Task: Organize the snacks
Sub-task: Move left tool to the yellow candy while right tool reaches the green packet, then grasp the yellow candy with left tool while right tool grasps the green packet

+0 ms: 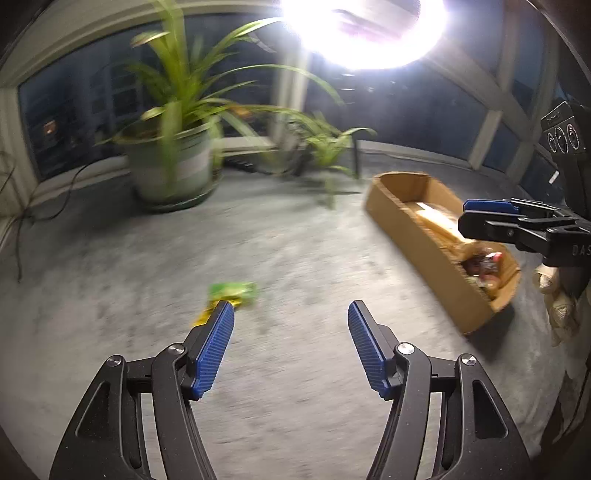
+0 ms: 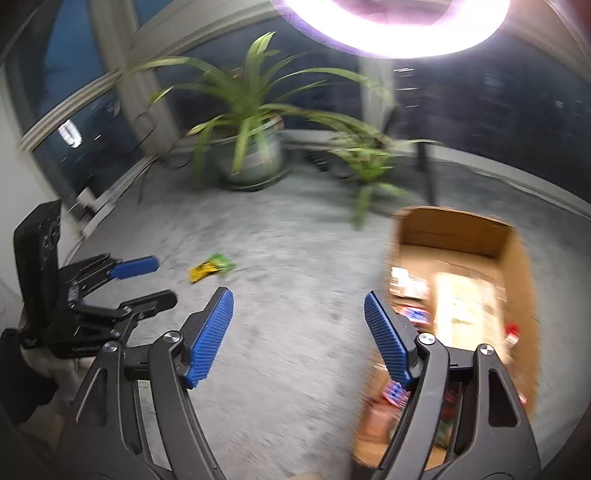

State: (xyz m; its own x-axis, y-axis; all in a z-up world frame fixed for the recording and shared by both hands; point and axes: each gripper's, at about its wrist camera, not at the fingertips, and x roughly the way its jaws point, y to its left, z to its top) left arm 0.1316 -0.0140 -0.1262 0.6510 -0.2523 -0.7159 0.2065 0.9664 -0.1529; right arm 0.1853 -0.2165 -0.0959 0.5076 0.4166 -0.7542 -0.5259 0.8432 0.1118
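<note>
Loose snacks: a green packet (image 1: 233, 291) and a yellow packet (image 2: 202, 272) lie touching each other on the grey table (image 1: 147, 295), well apart from the box and to its left; they look like what is left to gather
Box: the open cardboard box (image 1: 424, 243) sits at the right with its top clear, so packets can be dropped in from above; several wrappers already lie inside, too blurred to name
Left gripper (image 1: 291, 314): fingers spread wide, nothing between them, aimed just right of the loose packets, probably lined up for a pickup
Right gripper (image 2: 298, 299): also spread wide and empty, hanging beside the box's left wall
Left view only: the box's long outer wall and its near, filled end
Right view only: the box floor from above, and the yellow packet in full, half hidden in the left view
Beyond: two potted plants (image 2: 255, 147) by the dark window, far side; ring lamp (image 2: 391, 26) overhead
</note>
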